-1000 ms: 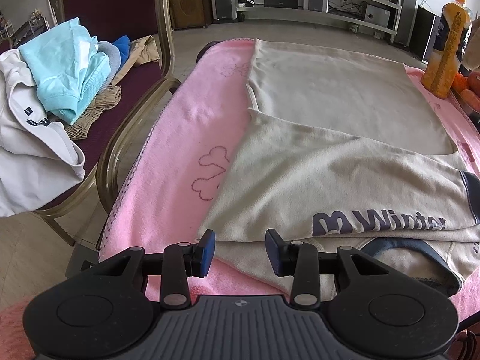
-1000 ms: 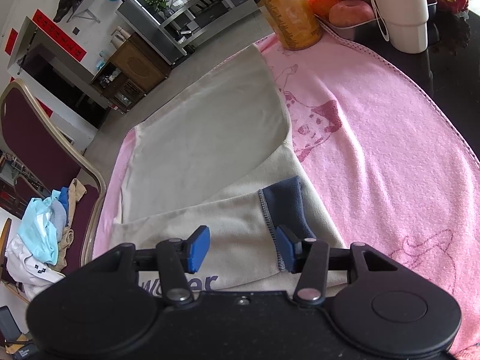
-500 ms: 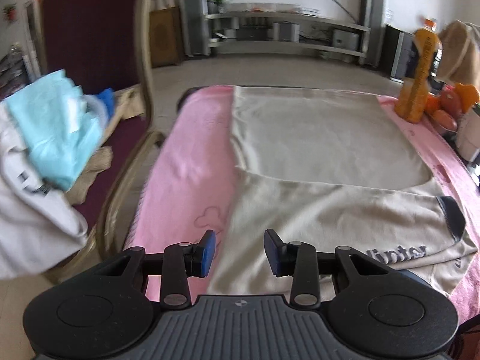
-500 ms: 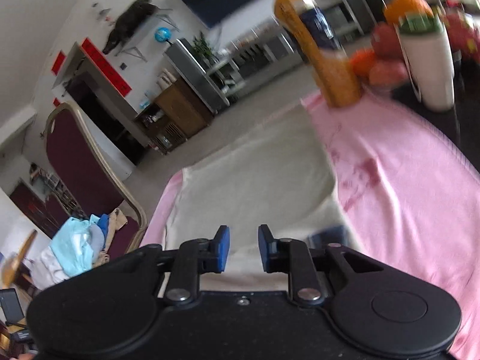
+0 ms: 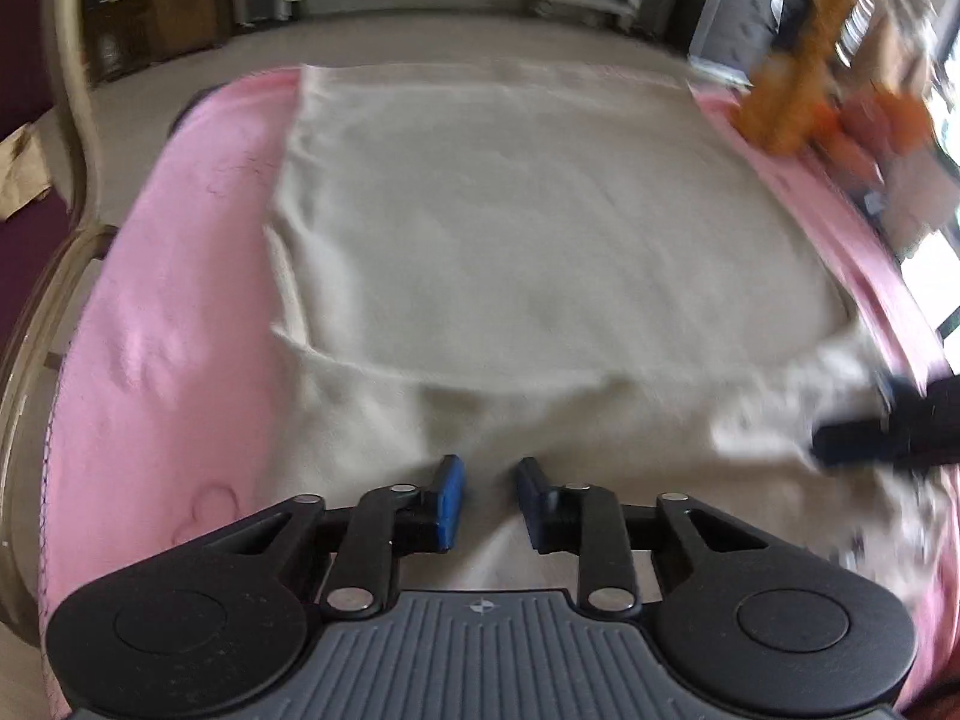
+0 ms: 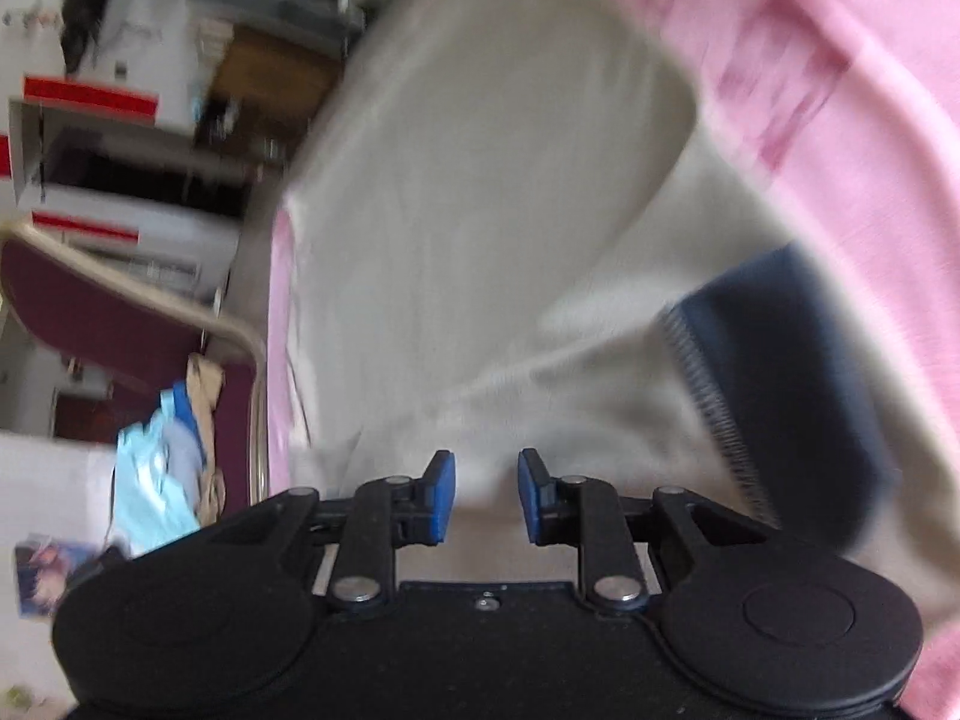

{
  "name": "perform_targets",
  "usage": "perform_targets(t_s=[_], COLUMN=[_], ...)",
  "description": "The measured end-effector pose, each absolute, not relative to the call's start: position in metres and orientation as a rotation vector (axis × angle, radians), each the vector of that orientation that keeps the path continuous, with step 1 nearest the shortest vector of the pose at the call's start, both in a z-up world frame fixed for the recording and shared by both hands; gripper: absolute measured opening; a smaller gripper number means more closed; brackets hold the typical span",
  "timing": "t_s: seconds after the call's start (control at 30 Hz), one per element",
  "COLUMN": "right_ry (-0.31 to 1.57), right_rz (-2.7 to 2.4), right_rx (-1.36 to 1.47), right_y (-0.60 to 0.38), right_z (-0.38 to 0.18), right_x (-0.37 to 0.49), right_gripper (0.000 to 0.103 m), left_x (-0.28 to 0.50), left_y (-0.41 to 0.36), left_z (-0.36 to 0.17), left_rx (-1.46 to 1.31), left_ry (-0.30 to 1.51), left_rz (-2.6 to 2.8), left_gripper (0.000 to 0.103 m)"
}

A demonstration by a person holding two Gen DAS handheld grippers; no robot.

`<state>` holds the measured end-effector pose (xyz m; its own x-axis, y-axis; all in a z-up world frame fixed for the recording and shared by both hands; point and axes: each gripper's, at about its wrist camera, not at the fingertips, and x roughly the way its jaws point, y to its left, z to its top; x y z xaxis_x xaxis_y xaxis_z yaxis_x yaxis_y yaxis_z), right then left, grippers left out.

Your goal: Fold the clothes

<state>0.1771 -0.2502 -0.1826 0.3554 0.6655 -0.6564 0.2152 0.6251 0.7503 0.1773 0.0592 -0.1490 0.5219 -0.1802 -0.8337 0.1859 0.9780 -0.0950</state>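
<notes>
A beige sweatshirt lies spread on a pink blanket, its near part bunched and raised toward me. My left gripper sits at that near edge with the jaws drawn close and beige cloth filling the gap. In the right wrist view, my right gripper stands the same way, jaws narrow on the sweatshirt, with the navy cuff just to its right. The right gripper also shows as a dark blur at the cloth's right side. Both views are motion-blurred.
An orange juice bottle and fruit stand at the far right edge of the blanket. A maroon chair stands to the left, holding a pile of clothes. Shelves line the far wall.
Both grippers' jaws have narrowed from wide open onto the sweatshirt's near edge. Both have moved forward over the garment, and the near layer is lifted and bunched.
</notes>
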Motion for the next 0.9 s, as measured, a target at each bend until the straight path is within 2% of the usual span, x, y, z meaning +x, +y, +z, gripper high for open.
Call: perform_targets(t_s=[0.13, 0.17, 0.23, 0.27, 0.3, 0.33, 0.37, 0.43, 0.53, 0.63, 0.77, 0.9], right_ry=[1.118, 1.087, 1.014, 0.979, 0.952, 0.929, 0.917, 0.914, 0.945, 0.979, 1.023, 1.067], right_rz=[0.201, 0.136, 0.008, -0.067, -0.122, -0.16, -0.162, -0.089, -0.018, 0.046, 0.131, 0.217], right_rx=[0.961, 0.979, 0.982, 0.954, 0.918, 0.885, 0.873, 0.904, 0.894, 0.874, 0.846, 0.817], right_y=[-0.284, -0.297, -0.315, -0.321, -0.323, -0.323, -0.323, -0.319, -0.307, -0.295, -0.277, -0.26], right_z=[-0.185, -0.184, -0.178, -0.172, -0.165, -0.158, -0.153, -0.147, -0.147, -0.147, -0.148, -0.149], right_x=[0.175, 0.172, 0.163, 0.157, 0.152, 0.147, 0.143, 0.134, 0.126, 0.118, 0.107, 0.097], right_gripper=[0.005, 0.0, 0.0, 0.001, 0.008, 0.018, 0.019, 0.019, 0.02, 0.024, 0.024, 0.024], left_x=[0.185, 0.185, 0.18, 0.174, 0.169, 0.162, 0.155, 0.141, 0.117, 0.101, 0.099, 0.102], left_y=[0.092, 0.1, 0.108, 0.109, 0.109, 0.111, 0.114, 0.118, 0.115, 0.103, 0.087, 0.095], left_z=[-0.154, -0.154, -0.15, -0.144, -0.139, -0.131, -0.125, -0.114, -0.11, -0.121, -0.143, -0.147], left_rx=[-0.098, -0.141, -0.148, -0.117, -0.085, -0.068, -0.07, -0.093, -0.095, -0.102, -0.045, -0.065], left_ry=[0.967, 0.968, 0.939, 0.907, 0.873, 0.838, 0.822, 0.824, 0.856, 0.929, 1.002, 1.05], left_rz=[0.015, 0.039, 0.14, 0.207, 0.273, 0.302, 0.297, 0.256, 0.178, 0.011, 0.002, 0.027], left_gripper=[0.014, 0.013, 0.013, 0.013, 0.013, 0.015, 0.018, 0.021, 0.019, 0.017, 0.014, 0.017])
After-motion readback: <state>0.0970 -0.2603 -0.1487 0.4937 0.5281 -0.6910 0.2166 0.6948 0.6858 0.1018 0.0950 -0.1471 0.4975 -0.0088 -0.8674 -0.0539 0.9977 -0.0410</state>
